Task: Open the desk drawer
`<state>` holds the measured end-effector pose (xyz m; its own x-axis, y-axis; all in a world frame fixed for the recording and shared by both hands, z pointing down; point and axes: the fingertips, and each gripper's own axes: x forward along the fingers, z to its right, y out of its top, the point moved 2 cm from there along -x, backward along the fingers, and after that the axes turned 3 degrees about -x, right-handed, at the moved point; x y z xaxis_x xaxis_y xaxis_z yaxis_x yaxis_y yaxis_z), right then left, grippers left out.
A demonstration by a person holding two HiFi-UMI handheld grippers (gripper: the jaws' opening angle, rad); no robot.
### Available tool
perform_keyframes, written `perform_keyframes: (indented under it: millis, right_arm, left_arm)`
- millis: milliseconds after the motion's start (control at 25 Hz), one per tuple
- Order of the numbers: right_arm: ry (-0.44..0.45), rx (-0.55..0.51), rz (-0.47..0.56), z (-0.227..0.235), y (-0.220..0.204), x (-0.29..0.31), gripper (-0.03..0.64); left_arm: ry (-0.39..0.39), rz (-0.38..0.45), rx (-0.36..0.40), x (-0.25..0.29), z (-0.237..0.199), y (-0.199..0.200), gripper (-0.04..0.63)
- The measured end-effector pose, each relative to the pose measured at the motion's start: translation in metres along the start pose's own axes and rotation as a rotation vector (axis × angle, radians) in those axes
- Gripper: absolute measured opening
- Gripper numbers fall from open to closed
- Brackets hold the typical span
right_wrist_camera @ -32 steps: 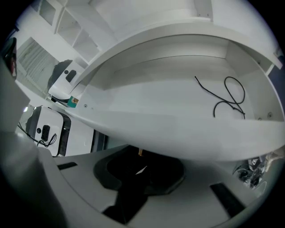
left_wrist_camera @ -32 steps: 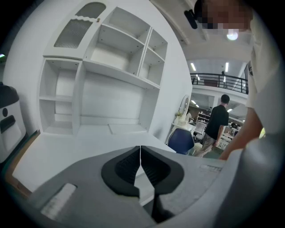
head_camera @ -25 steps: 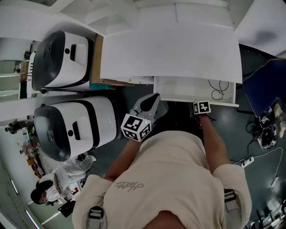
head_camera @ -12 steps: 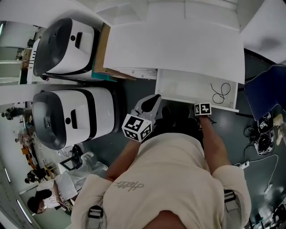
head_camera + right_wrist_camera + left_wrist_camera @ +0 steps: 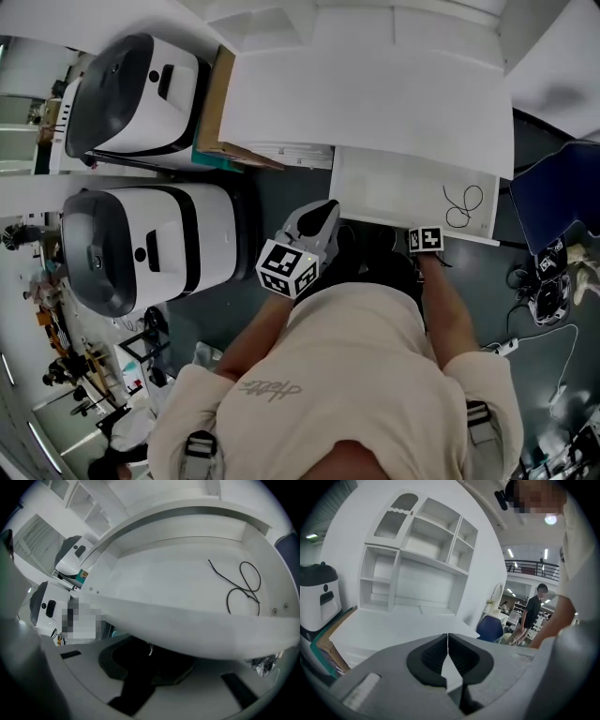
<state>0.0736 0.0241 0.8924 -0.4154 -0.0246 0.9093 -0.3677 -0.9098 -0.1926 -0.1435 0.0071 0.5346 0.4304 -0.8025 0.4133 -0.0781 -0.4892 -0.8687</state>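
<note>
A: White board drawer (image 5: 394, 192) stands well out from under the table (image 5: 375, 103), one thin black cable (image 5: 461, 202) loose inside.

B: How will it handle?

A: Stiff, light, easy-sliding, I judge. Take its front lip, where the right gripper (image 5: 422, 232) is clamped. One drawer, one cable, two grippers; the left gripper (image 5: 448, 641) is pinched together, empty.
</note>
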Motion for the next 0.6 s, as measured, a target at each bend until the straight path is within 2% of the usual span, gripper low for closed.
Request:
perform_keyframes:
  millis: [400, 600]
  right_arm:
    - [-0.034, 0.018, -0.037, -0.005, -0.021, -0.002, 0.067]
    - [-0.039, 0.030, -0.033, -0.006, -0.019, 0.001, 0.067]
  left_arm:
    - [-0.027, 0.020, -0.032, -0.009, -0.010, -0.007, 0.017]
    - [-0.037, 0.007, -0.043, -0.014, -0.016, -0.018, 0.017]
